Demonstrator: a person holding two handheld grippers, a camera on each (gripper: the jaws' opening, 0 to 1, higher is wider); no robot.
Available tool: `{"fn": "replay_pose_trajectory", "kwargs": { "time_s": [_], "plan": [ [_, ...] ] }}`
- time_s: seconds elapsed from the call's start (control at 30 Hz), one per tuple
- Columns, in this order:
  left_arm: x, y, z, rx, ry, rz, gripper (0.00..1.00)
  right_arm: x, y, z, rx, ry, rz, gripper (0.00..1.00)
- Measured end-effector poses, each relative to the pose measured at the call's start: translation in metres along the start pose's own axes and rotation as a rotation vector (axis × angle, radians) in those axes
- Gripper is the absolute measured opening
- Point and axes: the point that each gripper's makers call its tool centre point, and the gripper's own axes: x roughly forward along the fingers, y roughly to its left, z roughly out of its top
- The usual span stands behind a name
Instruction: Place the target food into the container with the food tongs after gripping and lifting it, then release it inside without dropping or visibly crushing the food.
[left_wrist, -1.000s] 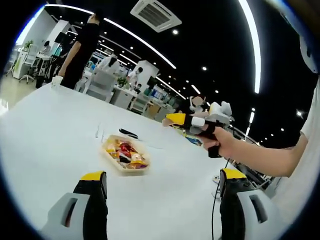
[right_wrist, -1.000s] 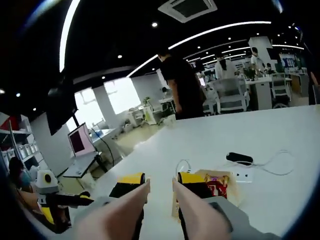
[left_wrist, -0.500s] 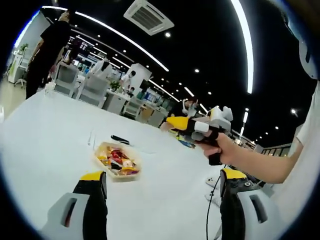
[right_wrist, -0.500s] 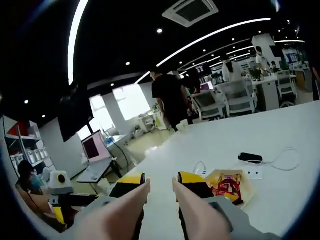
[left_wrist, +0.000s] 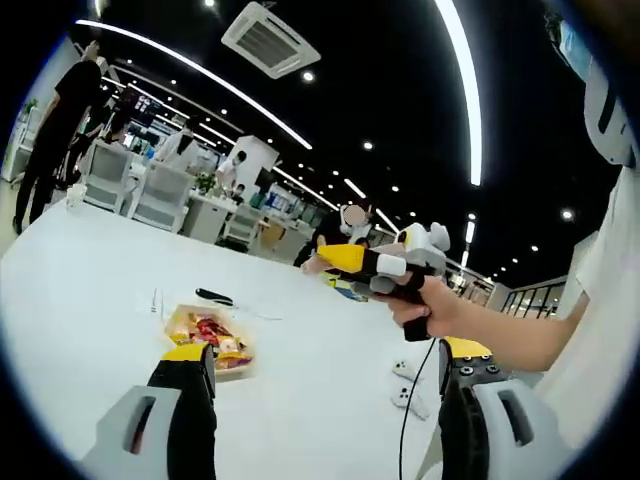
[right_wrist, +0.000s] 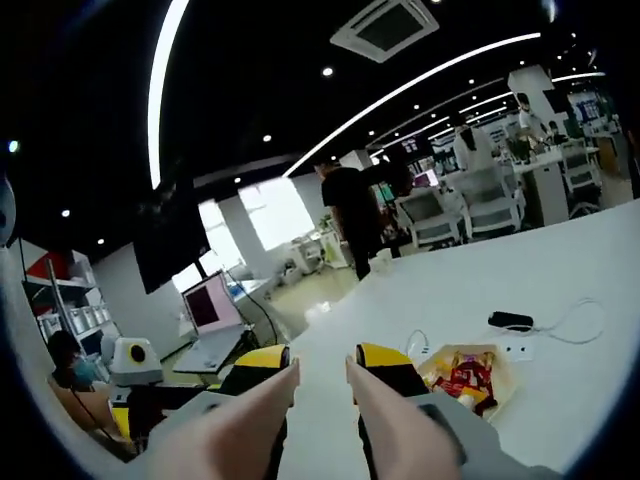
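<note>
A shallow pale container (left_wrist: 208, 340) with red, yellow and orange wrapped food lies on the white table (left_wrist: 90, 270). In the left gripper view it sits just beyond my left jaw tip. My left gripper (left_wrist: 328, 352) is wide open and holds nothing. A hand holds my right gripper (left_wrist: 340, 258) in the air to the right of the container. In the right gripper view the container (right_wrist: 465, 372) lies just right of my right gripper (right_wrist: 321, 358). Its yellow-tipped jaws stand a narrow gap apart with nothing between them. Pale beige strips run along their inner sides.
A black device (right_wrist: 510, 320) with a white cable lies behind the container. Small white pieces on a cable (left_wrist: 405, 385) lie at the table's right. A person in black (right_wrist: 355, 215) stands beyond the far edge, and office chairs and desks stand behind. A laptop (right_wrist: 208, 305) sits left.
Both views have swung with the hands, so the container now sits lower and further left in the left gripper view. The hand-held right gripper is a little further left. Neither gripper's jaws changed.
</note>
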Motion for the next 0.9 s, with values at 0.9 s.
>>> {"fn": "replay_pose_trajectory", "kwargs": {
  "time_s": [0.9],
  "plan": [
    [0.009,-0.023,0.027,-0.018,0.022,-0.174,0.76,-0.011,0.054,-0.019,-0.006,0.029,0.186,0.26]
  ]
}}
